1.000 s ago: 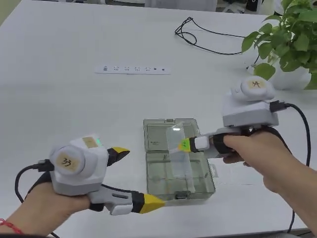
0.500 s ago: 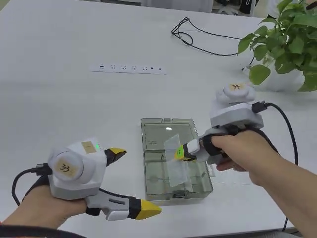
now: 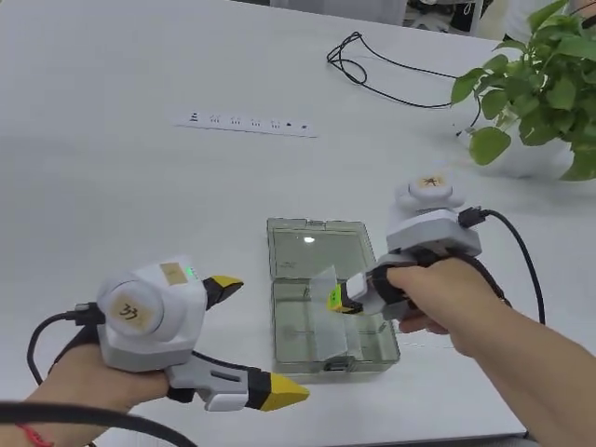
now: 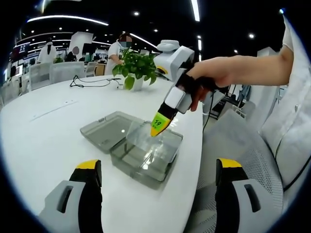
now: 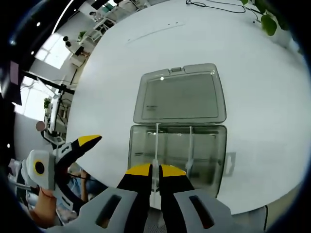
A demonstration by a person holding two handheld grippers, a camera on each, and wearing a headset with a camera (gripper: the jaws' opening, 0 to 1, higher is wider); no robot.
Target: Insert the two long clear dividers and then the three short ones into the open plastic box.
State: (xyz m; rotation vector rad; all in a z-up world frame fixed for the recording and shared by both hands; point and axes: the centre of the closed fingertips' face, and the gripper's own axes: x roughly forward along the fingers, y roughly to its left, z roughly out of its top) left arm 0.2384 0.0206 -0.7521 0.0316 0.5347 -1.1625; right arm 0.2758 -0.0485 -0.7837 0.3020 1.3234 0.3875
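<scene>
The open smoky plastic box (image 3: 291, 328) lies near the table's front edge, with its lid (image 3: 317, 247) flat behind the base. My right gripper (image 3: 337, 300) is shut on a clear divider (image 3: 323, 326), which stands edge-on inside the base (image 5: 141, 145). In the right gripper view the divider's thin edge (image 5: 156, 143) runs up from the shut gripper (image 5: 155, 170), and a second divider (image 5: 190, 145) stands parallel to its right. My left gripper (image 3: 259, 337) hovers open to the left of the box, holding nothing. Its view shows the box (image 4: 104, 131) and the right gripper (image 4: 158, 127).
A white power strip (image 3: 247, 123) lies farther back, with a black cable (image 3: 372, 70) and a potted plant (image 3: 540, 84) at the back right. A small clear piece (image 5: 229, 162) rests just right of the box. The table's front edge is close to the box. People stand in the background.
My right gripper has come down and toward me, lowering the clear divider from above the lid into the box base. The left gripper has stayed open at the left.
</scene>
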